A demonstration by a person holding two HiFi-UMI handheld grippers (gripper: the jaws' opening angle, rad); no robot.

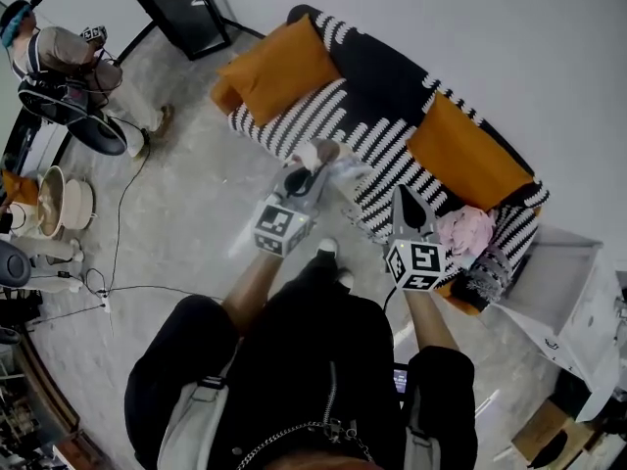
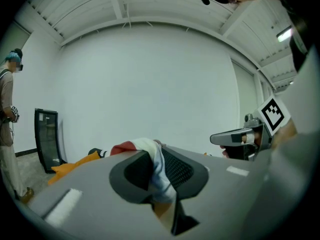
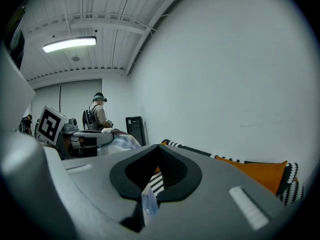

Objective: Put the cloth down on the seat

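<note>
left gripper [image 2: 151,160]: jaws clamped on cloth [image 2: 160,180]
right gripper [image 1: 409,200]: jaws nearly together, pinching cloth edge
cloth: in air between both grippers, in front of striped sofa [image 1: 384,94], not on seat
orange cushions [image 1: 282,70]: on sofa

A black-and-white striped sofa [image 1: 323,116] stands just ahead of the left gripper [image 1: 312,160] and the right gripper [image 1: 407,194], its back to a plain white wall [image 1: 490,27]. An orange cushion [image 1: 279,67] leans on it beyond the left gripper, and a second orange cushion [image 1: 465,155] beyond the right gripper. The floor [image 1: 186,194] is grey and speckled. Well to the left of the left gripper, a black-framed glass panel [image 1: 176,3] stands by the wall. A white box-shaped unit [image 1: 568,302] sits to the right of the right gripper. Overhead, the white beamed ceiling [image 2: 120,4] carries a lit strip light [image 3: 69,44].
</note>
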